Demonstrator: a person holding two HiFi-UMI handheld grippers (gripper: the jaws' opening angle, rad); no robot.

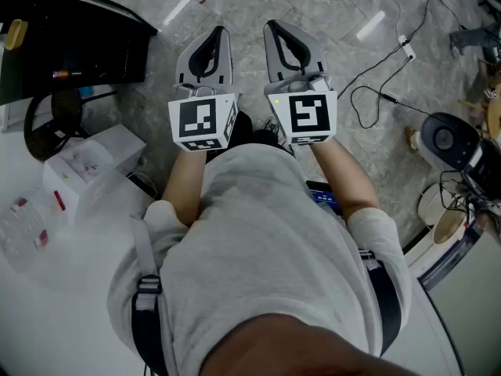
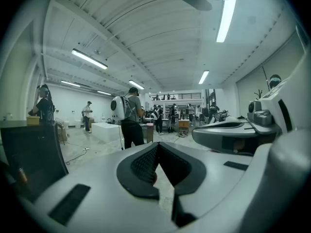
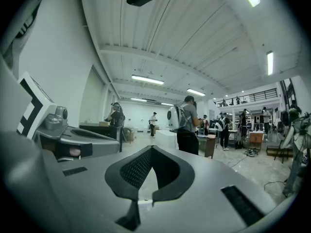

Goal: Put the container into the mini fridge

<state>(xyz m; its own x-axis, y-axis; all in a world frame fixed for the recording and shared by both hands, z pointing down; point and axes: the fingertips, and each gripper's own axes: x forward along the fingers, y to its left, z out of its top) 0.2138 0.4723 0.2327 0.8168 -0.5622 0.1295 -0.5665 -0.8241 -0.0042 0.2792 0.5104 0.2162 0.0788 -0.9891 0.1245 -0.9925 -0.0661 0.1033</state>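
Observation:
My left gripper (image 1: 218, 31) and right gripper (image 1: 272, 25) are held side by side in front of the person's chest, both pointing forward over the stone floor. Each is shut with nothing between its jaws. In the left gripper view the jaws of the left gripper (image 2: 158, 145) meet at the tip, and the right gripper (image 3: 152, 147) shows the same in its own view. A black boxy unit, probably the mini fridge (image 1: 74, 41), stands at the upper left. On the white table (image 1: 55, 304) at the left lie a clear plastic container (image 1: 25, 227) and a white box (image 1: 88, 167).
Cables (image 1: 383, 77) trail across the floor at the right, near a round black-and-white device (image 1: 446, 139). A black ring-shaped object (image 1: 51, 124) sits by the table's edge. A person with a white backpack (image 2: 129, 120) and others stand farther off in the hall.

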